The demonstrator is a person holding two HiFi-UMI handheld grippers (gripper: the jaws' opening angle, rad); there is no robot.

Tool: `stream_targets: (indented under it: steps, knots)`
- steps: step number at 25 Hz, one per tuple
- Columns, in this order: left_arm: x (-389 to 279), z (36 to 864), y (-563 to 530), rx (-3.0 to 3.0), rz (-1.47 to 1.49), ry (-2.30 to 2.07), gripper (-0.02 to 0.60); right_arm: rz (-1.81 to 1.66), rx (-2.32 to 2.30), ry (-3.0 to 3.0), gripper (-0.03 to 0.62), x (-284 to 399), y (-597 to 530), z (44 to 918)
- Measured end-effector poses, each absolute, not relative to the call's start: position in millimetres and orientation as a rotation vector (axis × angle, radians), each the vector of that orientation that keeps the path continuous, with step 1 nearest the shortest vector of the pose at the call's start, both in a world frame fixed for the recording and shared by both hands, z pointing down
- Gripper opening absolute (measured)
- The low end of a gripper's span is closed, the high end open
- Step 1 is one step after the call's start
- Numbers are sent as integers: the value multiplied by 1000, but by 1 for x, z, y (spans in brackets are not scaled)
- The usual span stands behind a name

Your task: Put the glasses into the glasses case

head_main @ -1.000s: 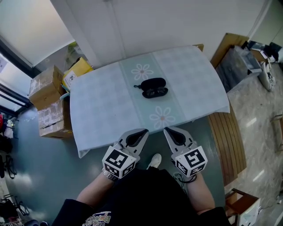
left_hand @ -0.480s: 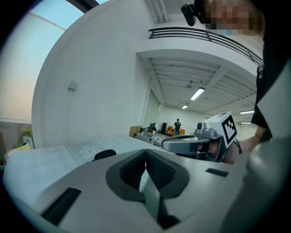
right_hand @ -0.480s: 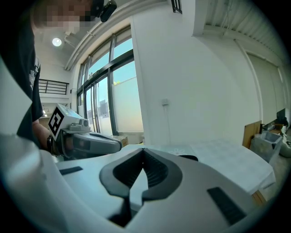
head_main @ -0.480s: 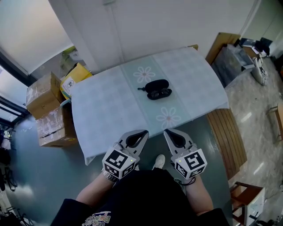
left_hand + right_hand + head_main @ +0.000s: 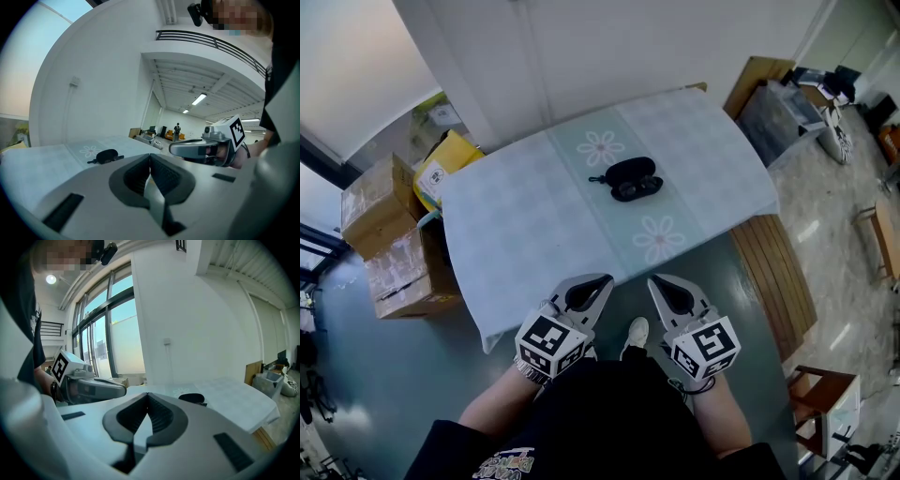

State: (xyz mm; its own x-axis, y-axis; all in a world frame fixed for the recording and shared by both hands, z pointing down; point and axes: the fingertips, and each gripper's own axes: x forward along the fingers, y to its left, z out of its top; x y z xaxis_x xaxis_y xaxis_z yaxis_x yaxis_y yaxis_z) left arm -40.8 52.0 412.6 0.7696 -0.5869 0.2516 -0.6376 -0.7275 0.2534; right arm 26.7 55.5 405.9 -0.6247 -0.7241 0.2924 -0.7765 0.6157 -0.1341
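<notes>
A black glasses case [image 5: 628, 170] lies in the middle of the table [image 5: 516, 234], on the pale green runner between two flower prints. Dark glasses [image 5: 639, 188] rest against its near side; whether they sit in an open half is too small to tell. Both grippers hang well short of the table's near edge, over the floor. My left gripper [image 5: 606, 279] and right gripper [image 5: 654, 279] are shut and hold nothing. The case [image 5: 107, 155] shows far ahead in the left gripper view, and the case [image 5: 191, 398] lies equally distant in the right gripper view.
Cardboard boxes [image 5: 384, 234] and a yellow box [image 5: 445, 161] are stacked left of the table. A wooden bench [image 5: 776, 277] runs along its right side, with a plastic crate [image 5: 769, 108] beyond. A white wall stands behind the table. A wooden chair [image 5: 820, 408] is at the bottom right.
The head view has swung slightly, so table and case shift in the picture. Both grippers keep their place and stay shut; the case has not moved on the table.
</notes>
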Motion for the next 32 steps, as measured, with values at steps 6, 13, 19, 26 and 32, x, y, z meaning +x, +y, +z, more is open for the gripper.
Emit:
stream_targets:
  steps: [6,13,19,26,32]
  knots:
    - [-45,415,51,2653,225,-908,28,378,1264,-2616,23,21,57,410]
    - [-51,413,50,2662,231,-897,28,381,1270,-2616,23,14,58,410]
    - [-56,414,55,2661,230,-897,28,381,1280,-2618,21,11,62,408]
    - [-56,410,60,2669,221,-898,28,368,1285,-2623,23,9,66,403]
    - [-55,411,61,2670,226,-894,28,368,1292,-2623,22,11,69,404]
